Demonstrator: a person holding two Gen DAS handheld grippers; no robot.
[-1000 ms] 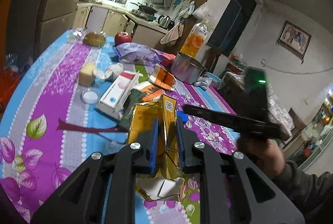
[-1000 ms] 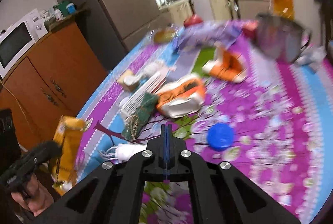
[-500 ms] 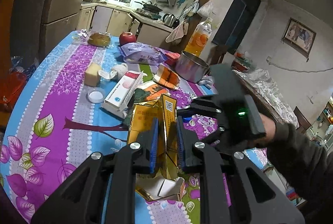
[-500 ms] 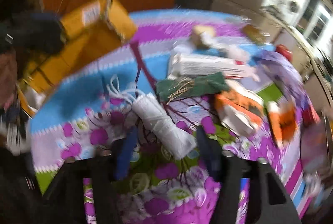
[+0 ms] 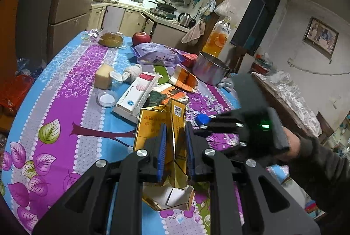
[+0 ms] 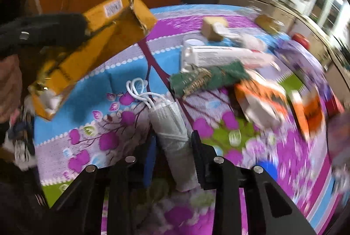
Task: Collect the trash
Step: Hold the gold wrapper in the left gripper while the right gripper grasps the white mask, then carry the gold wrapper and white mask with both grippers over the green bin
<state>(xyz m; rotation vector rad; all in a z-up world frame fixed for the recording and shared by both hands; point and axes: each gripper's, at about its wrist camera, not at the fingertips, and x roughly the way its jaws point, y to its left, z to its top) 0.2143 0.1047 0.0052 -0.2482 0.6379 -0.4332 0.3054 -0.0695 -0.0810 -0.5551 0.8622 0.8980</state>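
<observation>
My left gripper (image 5: pixel 175 147) is clamped on the yellow carton (image 5: pixel 163 125), crushed and open at both ends, held up off the table (image 5: pixel 65 103). Right gripper (image 6: pixel 172 152) has its jaws spread, straddling the rolled white mask (image 6: pixel 170 125), not yet pinching it as far as I can judge; view is motion-blurred.

Step in hand, my read: one piece of trash already picked up on the left, right side lining up a second pick. Next move calls for closing the right jaws across the roll's middle, then lifting clear without snagging the ear loops (image 6: pixel 137 90).

Orientation: mask roll lies flat on the floral cloth, long axis running away from me along the fingers, loops end pointing far-left toward the green packet (image 6: pixel 207 79). Good for a cross-axis pinch. Carton's long axis runs roughly along my left fingers; in the right wrist view it tilts up, torn mouth toward the white box (image 6: pixel 218 55).

Other litter well beyond: orange wrapper (image 6: pixel 260 101), blue cap (image 5: pixel 202 120) just beside the right gripper's tips
</observation>
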